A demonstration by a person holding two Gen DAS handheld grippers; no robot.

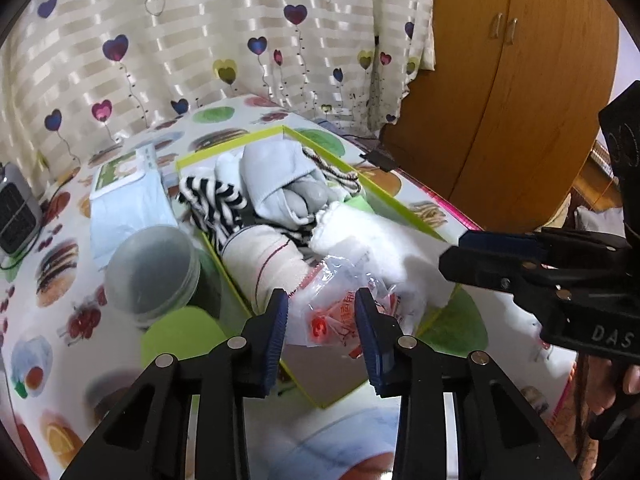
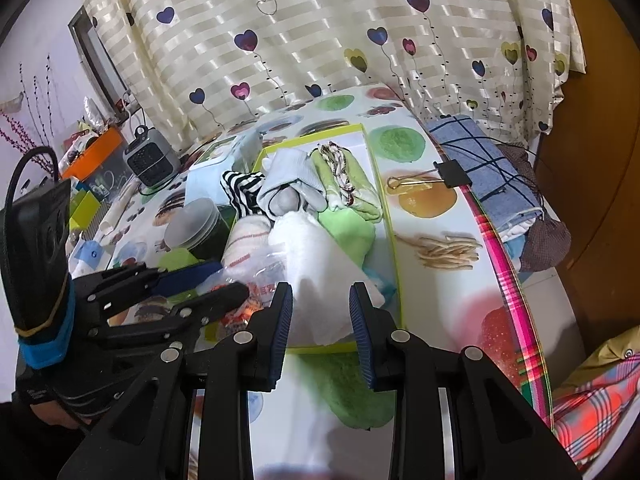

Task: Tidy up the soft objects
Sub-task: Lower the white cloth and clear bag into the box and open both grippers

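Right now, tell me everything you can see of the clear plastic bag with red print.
The plastic bag is thin, clear, crinkled film with red-orange printed characters; its contents cannot be made out. It lies crumpled at the near end of the green-rimmed box, against a cream rolled cloth and a white cloth. The left gripper straddles it with fingers either side; whether the pads press on it is unclear.
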